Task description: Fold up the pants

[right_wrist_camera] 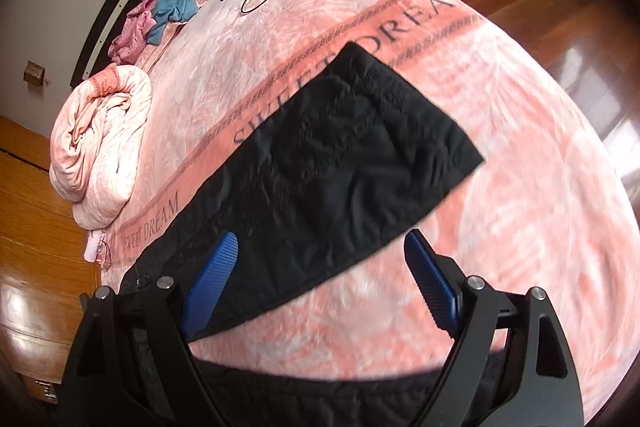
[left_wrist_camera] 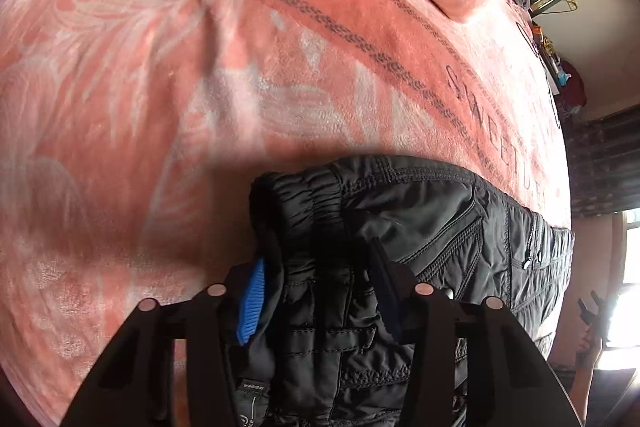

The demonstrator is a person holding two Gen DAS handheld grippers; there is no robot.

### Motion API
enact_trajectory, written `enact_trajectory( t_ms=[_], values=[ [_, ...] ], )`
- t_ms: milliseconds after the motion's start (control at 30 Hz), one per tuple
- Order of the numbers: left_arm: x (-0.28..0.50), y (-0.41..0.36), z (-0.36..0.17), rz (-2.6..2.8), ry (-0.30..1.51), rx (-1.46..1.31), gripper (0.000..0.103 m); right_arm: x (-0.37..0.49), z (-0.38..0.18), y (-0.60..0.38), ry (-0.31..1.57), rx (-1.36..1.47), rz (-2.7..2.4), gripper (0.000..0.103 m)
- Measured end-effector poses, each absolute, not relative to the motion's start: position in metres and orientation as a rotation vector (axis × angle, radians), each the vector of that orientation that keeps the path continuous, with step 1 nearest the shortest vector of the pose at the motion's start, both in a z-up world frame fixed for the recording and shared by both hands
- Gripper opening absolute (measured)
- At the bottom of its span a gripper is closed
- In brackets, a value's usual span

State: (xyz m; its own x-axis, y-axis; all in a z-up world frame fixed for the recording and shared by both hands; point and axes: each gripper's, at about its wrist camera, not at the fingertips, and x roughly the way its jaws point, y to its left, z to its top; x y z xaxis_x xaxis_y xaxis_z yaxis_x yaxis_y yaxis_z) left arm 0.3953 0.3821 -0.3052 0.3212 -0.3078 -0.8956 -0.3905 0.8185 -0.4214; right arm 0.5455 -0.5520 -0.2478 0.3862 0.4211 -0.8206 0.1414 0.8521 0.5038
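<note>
Pants [right_wrist_camera: 340, 151] of black quilted cloth lie across the pink bed blanket [right_wrist_camera: 500, 207]. The left hand-held gripper [left_wrist_camera: 316, 267] is closed on the bunched waistband end, thick cloth filling the space between its blue pads. The right hand-held gripper [right_wrist_camera: 320, 259] hangs above the leg part with jaws wide and nothing between them. Bare blanket lies free beyond the leg hem. A rolled quilt [right_wrist_camera: 100, 143] and some clothes [right_wrist_camera: 160, 15] lie well apart, near the far bed edge.

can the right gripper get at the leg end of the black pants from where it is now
Probably yes: the right gripper is open and holds nothing, and the black pants lie flat on the pink blanket with nothing over them.
</note>
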Motion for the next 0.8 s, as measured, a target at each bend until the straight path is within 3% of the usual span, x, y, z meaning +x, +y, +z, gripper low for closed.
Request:
enact_trajectory(
  t_ms=[167, 500, 567, 633, 667, 700, 800],
  values=[
    [0.399, 0.383, -0.308, 0.084, 1.279, -0.6, 0.04, 0.637, -0.259, -0.567, 1.216, 0.488, 0.171, 0.086],
    [0.404, 0.378, -0.31, 0.136, 1.267, -0.584, 0.039, 0.745, -0.326, -0.548, 1.297, 0.361, 0.179, 0.085],
    [0.404, 0.378, -0.311, 0.145, 1.265, -0.593, 0.039, 0.751, -0.335, -0.546, 1.321, 0.363, 0.206, 0.075],
    [0.405, 0.376, -0.311, 0.158, 1.262, -0.591, 0.038, 0.752, -0.337, -0.544, 1.331, 0.321, 0.206, 0.037],
    [0.404, 0.376, -0.31, 0.17, 1.26, -0.589, 0.037, 0.75, -0.335, -0.545, 1.333, 0.319, 0.218, 0.03],
    [0.404, 0.374, -0.308, 0.184, 1.258, -0.584, 0.036, 0.747, -0.332, -0.546, 1.327, 0.321, 0.23, 0.015],
    [0.402, 0.369, -0.302, 0.21, 1.241, -0.569, 0.027, 0.733, -0.31, -0.546, 1.28, 0.313, 0.244, 0.01]
  ],
)
